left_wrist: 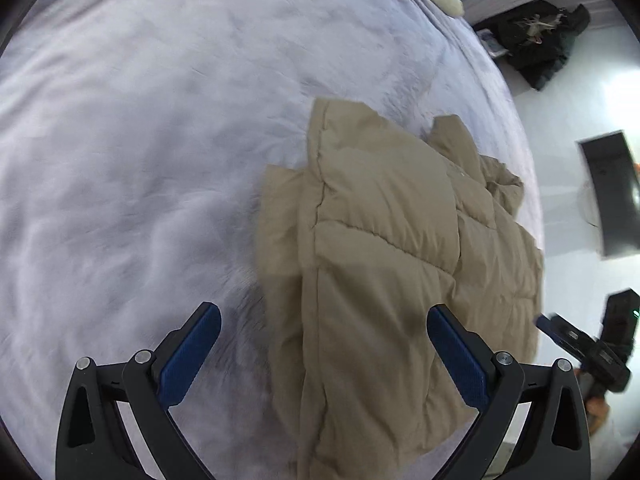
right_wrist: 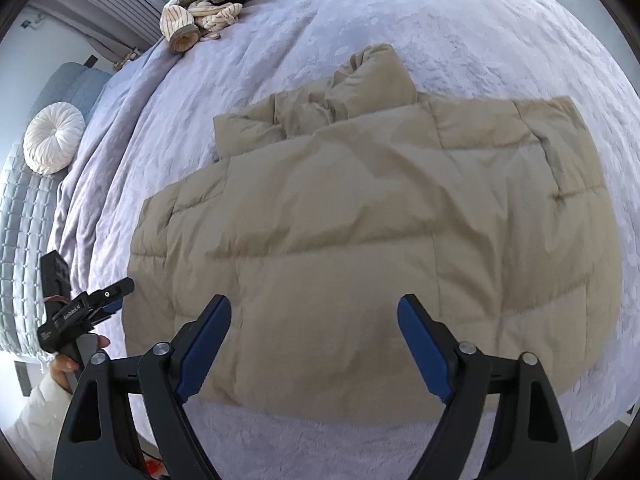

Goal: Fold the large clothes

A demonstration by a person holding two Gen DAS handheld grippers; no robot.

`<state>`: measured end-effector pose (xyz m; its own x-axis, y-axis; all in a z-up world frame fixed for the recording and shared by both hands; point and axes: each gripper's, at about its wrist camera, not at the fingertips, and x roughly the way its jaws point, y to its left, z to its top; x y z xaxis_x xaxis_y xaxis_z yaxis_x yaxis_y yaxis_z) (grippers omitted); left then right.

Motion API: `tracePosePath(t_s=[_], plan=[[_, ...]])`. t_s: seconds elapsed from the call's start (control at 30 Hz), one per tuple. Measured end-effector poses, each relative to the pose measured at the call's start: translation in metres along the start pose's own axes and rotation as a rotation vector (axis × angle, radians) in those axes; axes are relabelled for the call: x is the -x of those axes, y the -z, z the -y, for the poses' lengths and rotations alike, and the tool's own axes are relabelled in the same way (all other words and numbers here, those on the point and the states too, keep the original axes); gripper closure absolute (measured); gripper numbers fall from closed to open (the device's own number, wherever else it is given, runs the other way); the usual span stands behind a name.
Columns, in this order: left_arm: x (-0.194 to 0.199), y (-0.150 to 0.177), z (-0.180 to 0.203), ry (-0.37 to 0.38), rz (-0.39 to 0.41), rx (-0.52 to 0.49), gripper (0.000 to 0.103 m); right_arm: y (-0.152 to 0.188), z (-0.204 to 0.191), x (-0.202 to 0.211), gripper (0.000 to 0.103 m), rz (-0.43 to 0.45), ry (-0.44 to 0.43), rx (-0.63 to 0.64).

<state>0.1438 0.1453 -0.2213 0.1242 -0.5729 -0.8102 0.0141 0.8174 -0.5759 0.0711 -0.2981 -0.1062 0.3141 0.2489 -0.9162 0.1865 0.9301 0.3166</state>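
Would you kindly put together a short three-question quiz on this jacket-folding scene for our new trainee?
1. True or false: the right tool is clamped on the beige puffer jacket.
2. What does the jacket lie on?
A. a wooden floor
B. a lavender blanket
C. a chair
3. Name the round item beside the blanket in the right wrist view.

Key:
1. False; both it and the left tool are open and hold nothing.
2. B
3. A white pleated cushion.

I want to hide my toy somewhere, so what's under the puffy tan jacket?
The tan jacket lies flat on the fuzzy lavender blanket covering the bed. The blanket shows all around it. Whatever is directly beneath the jacket is hidden, so I can't tell.
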Motion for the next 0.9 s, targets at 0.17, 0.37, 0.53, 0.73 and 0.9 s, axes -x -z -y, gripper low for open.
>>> tracePosePath(t_s=[0.17, 0.37, 0.53, 0.73, 0.9], plan=[[-0.034, -0.015, -0.015, 0.170, -0.076, 0.018, 0.000, -0.019, -0.001, -0.018, 0.079, 0.021, 0.025, 0.026], [-0.059, -0.018, -0.017, 0.264, -0.152, -0.025, 0.000, -0.041, -0.003, -0.046, 0.080, 0.056, -0.005, 0.087], [-0.069, -0.016, -0.007, 0.340, -0.202, -0.050, 0.053, -0.053, -0.006, -0.078, 0.080, 0.058, -0.014, 0.107], [-0.047, -0.010, 0.022, 0.460, -0.186, -0.050, 0.076, -0.057, 0.004, -0.103, 0.084, 0.038, -0.010, 0.062], [-0.017, -0.004, 0.092, 0.539, -0.181, -0.148, 0.076, -0.060, 0.007, -0.116, 0.084, 0.021, -0.019, 0.039]])
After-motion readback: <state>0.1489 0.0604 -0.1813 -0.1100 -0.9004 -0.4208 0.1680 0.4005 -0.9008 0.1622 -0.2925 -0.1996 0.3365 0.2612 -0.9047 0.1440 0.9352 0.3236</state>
